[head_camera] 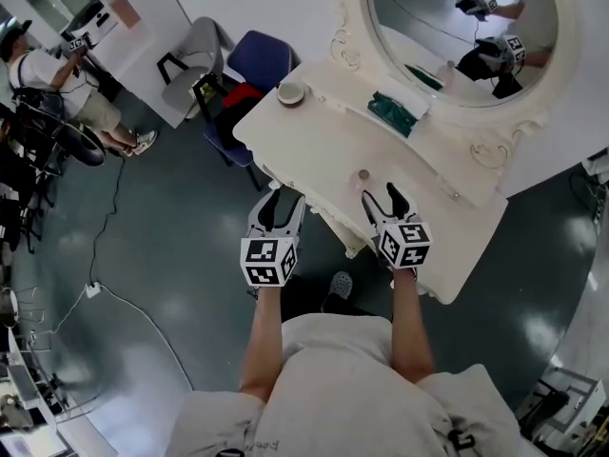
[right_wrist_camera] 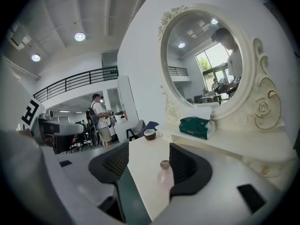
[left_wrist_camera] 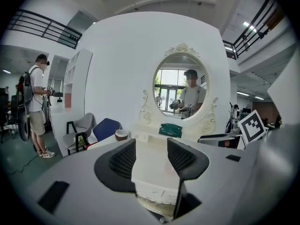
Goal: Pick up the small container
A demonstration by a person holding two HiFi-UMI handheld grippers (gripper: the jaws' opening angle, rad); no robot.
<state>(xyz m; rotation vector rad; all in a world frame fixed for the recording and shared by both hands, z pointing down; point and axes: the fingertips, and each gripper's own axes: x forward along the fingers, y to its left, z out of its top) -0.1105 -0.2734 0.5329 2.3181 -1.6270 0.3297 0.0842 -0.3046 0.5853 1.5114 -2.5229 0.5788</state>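
Note:
A small pale pink bottle (head_camera: 363,174) with a brown cap stands upright on the white dressing table (head_camera: 314,146), near its front edge. My right gripper (head_camera: 383,196) is just short of it, open and empty. In the right gripper view the bottle (right_wrist_camera: 165,172) stands ahead of the jaws, close to the right-hand finger, and the right gripper (right_wrist_camera: 149,156) does not touch it. My left gripper (head_camera: 276,203) hangs open and empty at the table's front edge, left of the bottle. The left gripper (left_wrist_camera: 151,146) faces the tabletop and mirror.
A round brown-and-white jar (head_camera: 291,93) sits at the table's far left corner. A green pack (head_camera: 398,112) lies on the raised shelf under the oval mirror (head_camera: 457,27). A blue chair (head_camera: 257,60) and a grey chair (head_camera: 195,55) stand left of the table. A person (head_camera: 38,74) stands at the far left.

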